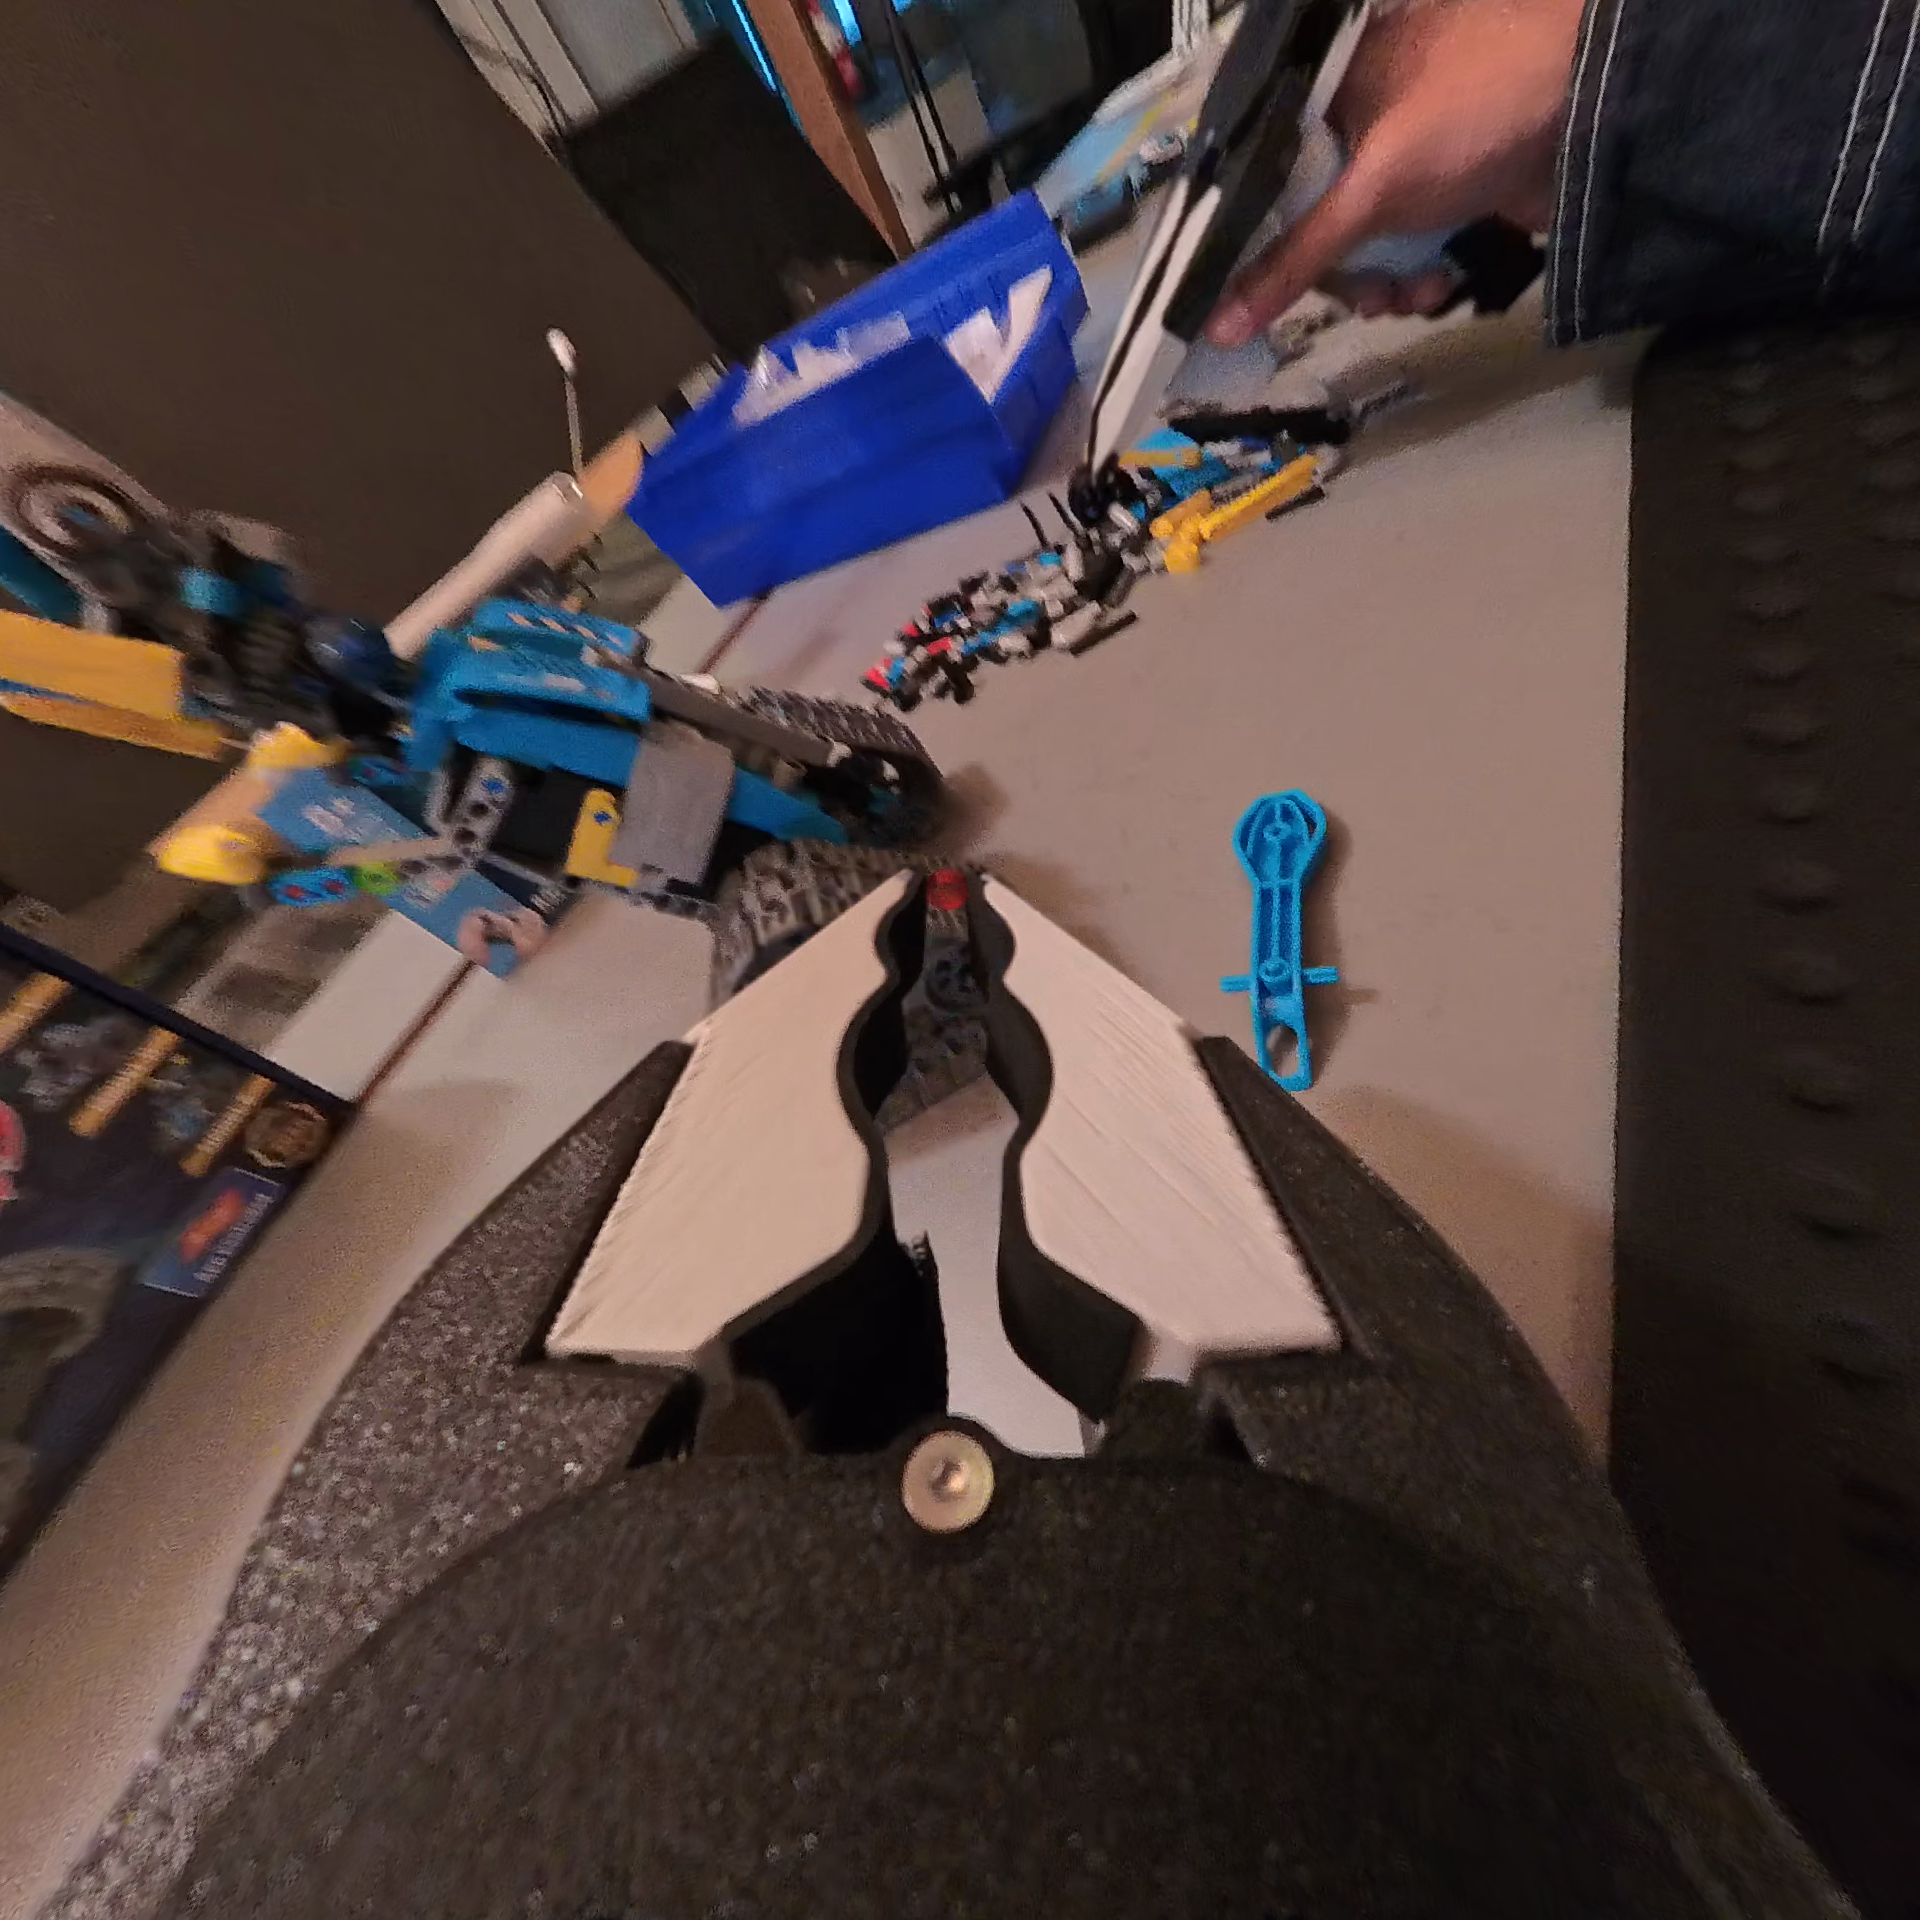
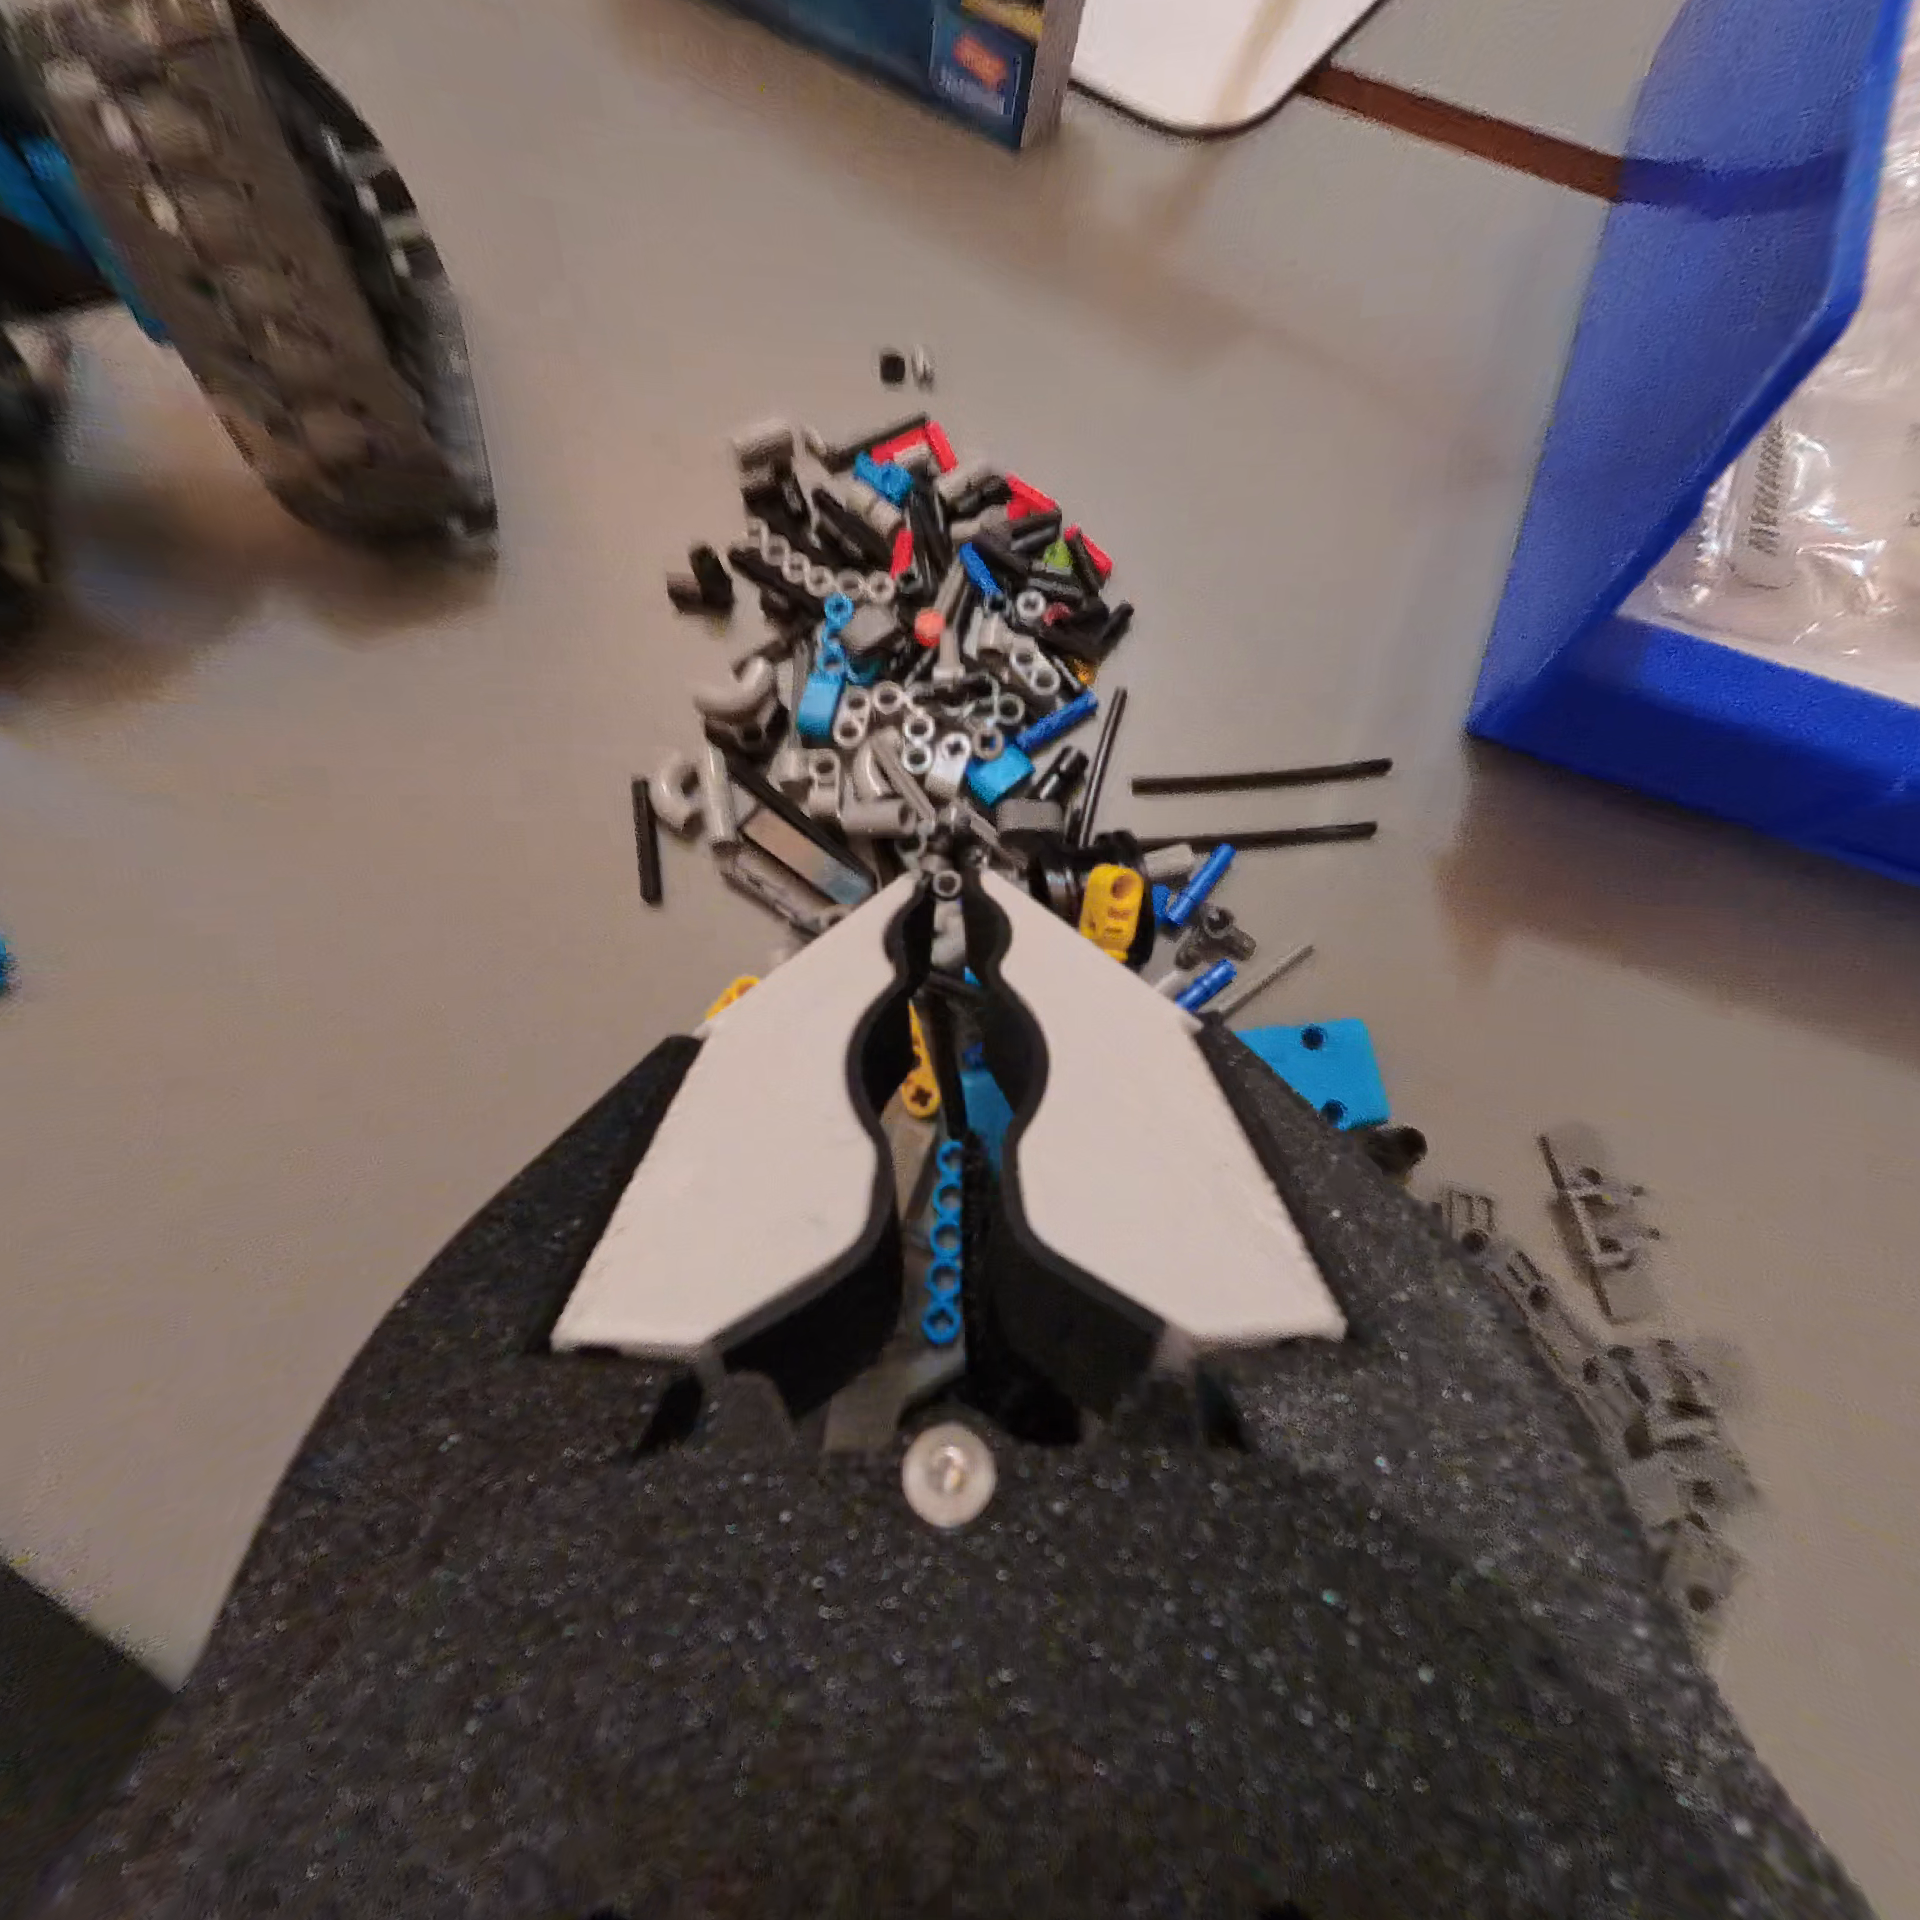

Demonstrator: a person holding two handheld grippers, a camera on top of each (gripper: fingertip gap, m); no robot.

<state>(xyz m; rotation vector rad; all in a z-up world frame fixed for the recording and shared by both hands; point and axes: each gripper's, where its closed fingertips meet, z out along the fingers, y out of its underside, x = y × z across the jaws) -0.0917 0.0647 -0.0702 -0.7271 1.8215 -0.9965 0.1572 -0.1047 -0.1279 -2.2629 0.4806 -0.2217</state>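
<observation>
My left gripper [image 1: 943,894] is shut on the end of a blue, yellow and grey tracked brick model [image 1: 540,748], with a red pin and a black gear between its tips. The model stands tilted to the left on the grey table [image 1: 1403,727]. My right gripper [image 2: 945,894] is shut on a small grey piece [image 2: 945,883] at the near edge of a pile of small loose parts [image 2: 914,644]. The right gripper [image 1: 1099,483] also shows in the left wrist view, held by a hand [image 1: 1403,177] over the pile [image 1: 1018,603].
A light blue flat tool [image 1: 1278,935] lies right of my left gripper. A blue bin [image 1: 862,436] [image 2: 1704,520] stands behind the pile. A printed box [image 1: 125,1174] lies at left. Black axles [image 2: 1257,779], a blue plate [image 2: 1320,1070] and grey parts [image 2: 1621,1340] lie near my right gripper. The gap from one gripper's tips to the other's is roughly 30 centimeters.
</observation>
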